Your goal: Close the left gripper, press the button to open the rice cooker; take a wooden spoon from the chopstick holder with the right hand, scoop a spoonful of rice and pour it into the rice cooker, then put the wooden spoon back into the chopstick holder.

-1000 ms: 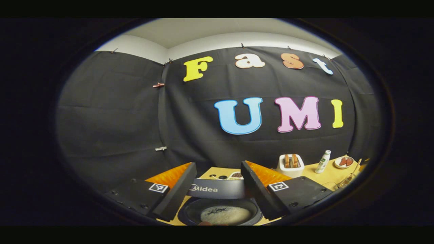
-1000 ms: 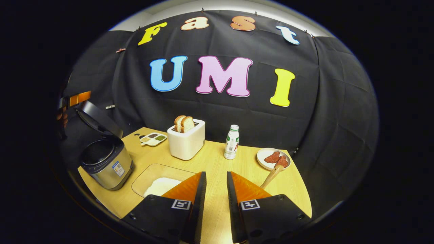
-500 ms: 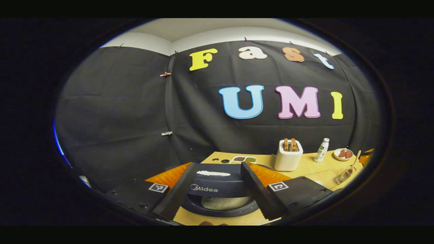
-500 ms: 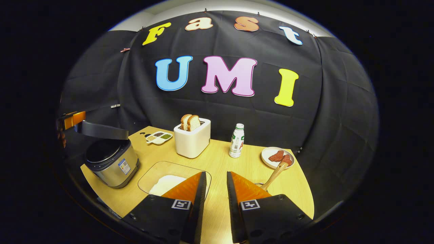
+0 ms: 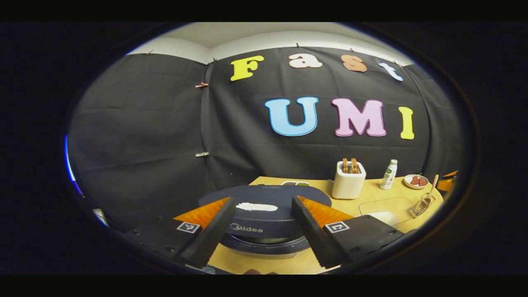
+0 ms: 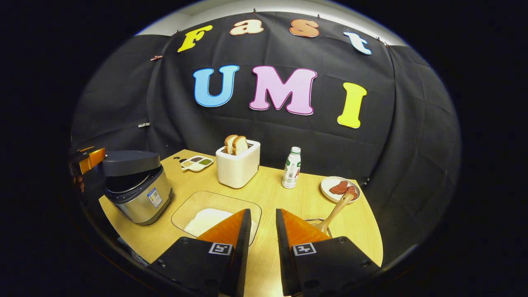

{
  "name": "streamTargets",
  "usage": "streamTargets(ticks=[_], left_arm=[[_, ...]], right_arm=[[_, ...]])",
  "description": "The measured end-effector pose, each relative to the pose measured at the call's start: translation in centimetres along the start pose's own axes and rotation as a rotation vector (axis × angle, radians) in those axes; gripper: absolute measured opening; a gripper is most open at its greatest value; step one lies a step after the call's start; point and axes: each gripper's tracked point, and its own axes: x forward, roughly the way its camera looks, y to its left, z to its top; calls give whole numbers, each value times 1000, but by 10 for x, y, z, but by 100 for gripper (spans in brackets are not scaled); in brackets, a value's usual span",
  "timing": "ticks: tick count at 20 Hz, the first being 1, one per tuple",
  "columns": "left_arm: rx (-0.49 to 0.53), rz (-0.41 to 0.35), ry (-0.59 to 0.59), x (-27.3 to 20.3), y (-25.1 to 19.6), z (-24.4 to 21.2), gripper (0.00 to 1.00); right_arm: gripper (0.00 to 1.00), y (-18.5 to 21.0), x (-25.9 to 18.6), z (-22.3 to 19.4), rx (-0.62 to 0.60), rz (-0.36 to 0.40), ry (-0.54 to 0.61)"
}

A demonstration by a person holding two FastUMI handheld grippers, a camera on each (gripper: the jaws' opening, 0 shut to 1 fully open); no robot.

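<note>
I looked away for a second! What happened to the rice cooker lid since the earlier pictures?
The rice cooker lid swung down from standing wide open to almost shut, with a narrow gap left. The left hand-held gripper came down with it, fingers apart. The right hand-held gripper took hold of nothing. The wooden spoon, toaster and bottle stayed put.

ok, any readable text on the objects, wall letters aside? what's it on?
"Midea": front edge of the rice cooker lid.
Sticker on the cooker's steel side: too small to read.
Bottle label: too small to read.
Square marker on a finger: a pattern, no words.
</note>
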Motion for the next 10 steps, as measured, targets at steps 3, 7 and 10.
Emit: streamTargets(ticks=[3, 7, 10], left_arm=[[-4, 2, 14, 0, 0, -15, 94], [-9, 1, 28, 0, -1, -29, 95], [-13, 0, 25, 0, -2, -34, 95]], right_arm=[[41, 2, 0, -3, 0, 1, 9], [38, 6, 1, -6, -6, 8, 16], [38, 7, 1, -7, -6, 12, 18]])
